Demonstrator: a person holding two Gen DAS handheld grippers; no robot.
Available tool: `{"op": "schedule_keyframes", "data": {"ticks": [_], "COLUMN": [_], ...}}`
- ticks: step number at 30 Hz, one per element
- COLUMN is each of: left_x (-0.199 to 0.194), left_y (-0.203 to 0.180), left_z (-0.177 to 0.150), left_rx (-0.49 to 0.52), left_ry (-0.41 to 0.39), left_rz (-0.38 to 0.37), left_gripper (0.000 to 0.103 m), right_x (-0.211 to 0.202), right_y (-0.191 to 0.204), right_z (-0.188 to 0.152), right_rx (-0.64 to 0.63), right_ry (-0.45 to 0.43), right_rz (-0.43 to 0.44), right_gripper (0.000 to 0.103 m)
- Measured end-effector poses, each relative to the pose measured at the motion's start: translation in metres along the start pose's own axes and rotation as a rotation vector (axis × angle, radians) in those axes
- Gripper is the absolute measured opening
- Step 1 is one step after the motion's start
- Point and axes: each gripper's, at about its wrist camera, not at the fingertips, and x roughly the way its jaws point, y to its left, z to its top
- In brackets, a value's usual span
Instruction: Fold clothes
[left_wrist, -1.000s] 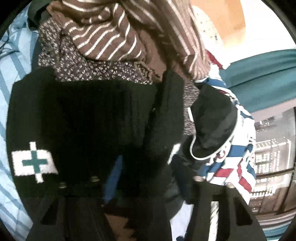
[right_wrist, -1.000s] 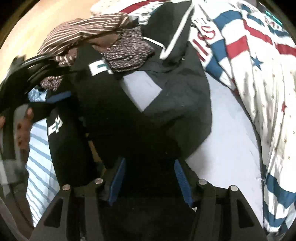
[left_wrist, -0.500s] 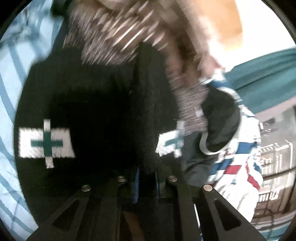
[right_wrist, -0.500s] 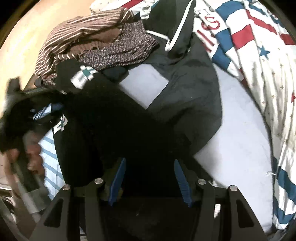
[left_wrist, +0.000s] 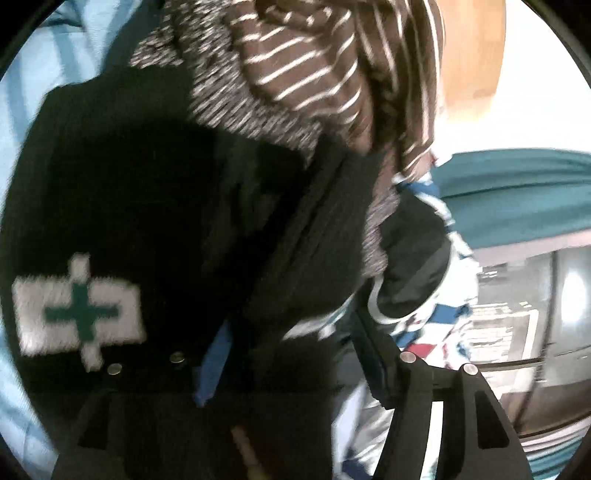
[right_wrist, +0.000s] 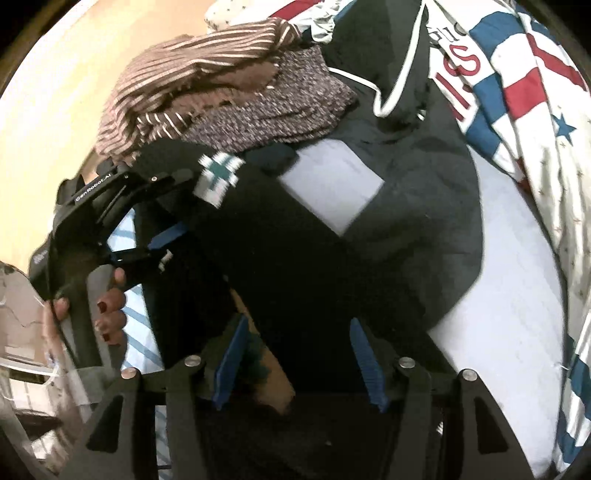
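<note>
My left tongs (right_wrist: 177, 206) are opening with the black sweater (right_wrist: 295, 258) between them on the bed, while my right tongs (right_wrist: 295, 354) stand partly open around it, ready to fold.

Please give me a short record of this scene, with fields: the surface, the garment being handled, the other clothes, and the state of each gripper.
surface: bed with white sheet
garment handled: black knit garment with white-and-green cross patches
other clothes: brown striped top on a speckled garment; star-and-stripe cloth at the right
left gripper: jaws opening, black fabric between them
right gripper: jaws opening, black fabric between them, grip unclear
hand: holds the left gripper's handle
</note>
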Motion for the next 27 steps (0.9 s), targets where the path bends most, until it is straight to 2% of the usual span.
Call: {"op": "schedule_keyframes", "data": {"ticks": [3,5,9,13,15,17,21,24,25,27], "left_x": [0.008,0.003,-0.005,0.028,0.033,0.034,0.027,0.022,0.023,0.03], "left_y": [-0.005,-0.014,-0.039,-0.047,-0.049,-0.048,-0.039,-0.037,-0.037,-0.036], "left_z": [0.018,0.023,0.035,0.053,0.054,0.057,0.061,0.067,0.071,0.077], "left_rx": [-0.029,0.001,0.083,0.05,0.041,0.03,-0.007,-0.013,-0.01,-0.001], "left_ry": [0.027,0.008,-0.103,-0.048,-0.05,-0.054,-0.052,-0.052,-0.039,0.008], "left_rz": [-0.079,-0.108,-0.077,-0.028,-0.029,-0.054,-0.153,-0.246,-0.259,-0.233], "left_gripper": [0.065,0.064,0.058,0.058,0.058,0.058,0.059,0.07,0.071,0.071], "right_x": [0.006,0.01,0.017,0.021,0.022,0.021,0.019,0.028,0.033,0.045], "right_y": [0.0,-0.001,-0.005,-0.008,-0.006,0.0,0.023,0.052,0.061,0.08], "right_z": [0.001,-0.002,-0.002,0.002,0.006,0.013,0.033,0.05,0.054,0.062], "right_rx": [0.018,0.025,0.043,0.067,0.057,0.027,-0.091,-0.22,-0.257,-0.311], "right_ry": [0.011,0.024,0.041,0.051,0.047,0.034,-0.02,-0.061,-0.075,-0.101], "right_rz": [0.029,0.036,0.021,0.028,0.02,-0.004,-0.031,-0.075,-0.082,-0.093], "right_gripper": [0.063,0.063,0.063,0.063,0.063,0.063,0.063,0.063,0.063,0.061]}}
